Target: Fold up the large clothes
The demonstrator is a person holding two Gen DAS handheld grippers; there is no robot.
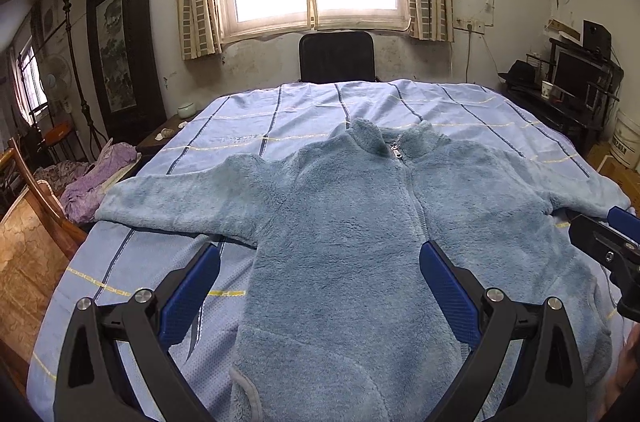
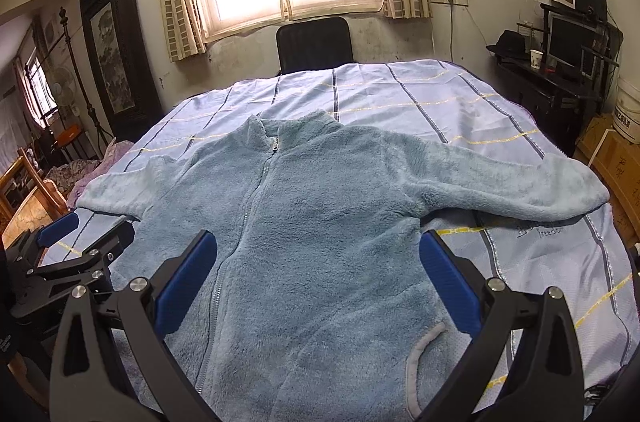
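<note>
A light blue fleece jacket (image 1: 352,222) lies flat and face up on the blue checked sheet (image 1: 280,110), zip closed, collar toward the window, both sleeves spread out sideways. My left gripper (image 1: 320,258) hovers open above the jacket's lower left half, with nothing between its blue pads. My right gripper (image 2: 318,250) is open too, over the jacket (image 2: 320,222) on its right half. Each gripper shows in the other's view: the right gripper (image 1: 612,242) at the right edge, the left gripper (image 2: 84,234) at the left edge.
A black chair (image 1: 336,56) stands at the table's far side under the window. Purple cloth (image 1: 96,178) and a wooden chair (image 1: 36,198) sit to the left. A dark desk (image 2: 560,70) with a monitor, a paper cup and a white bucket (image 2: 628,110) stands to the right.
</note>
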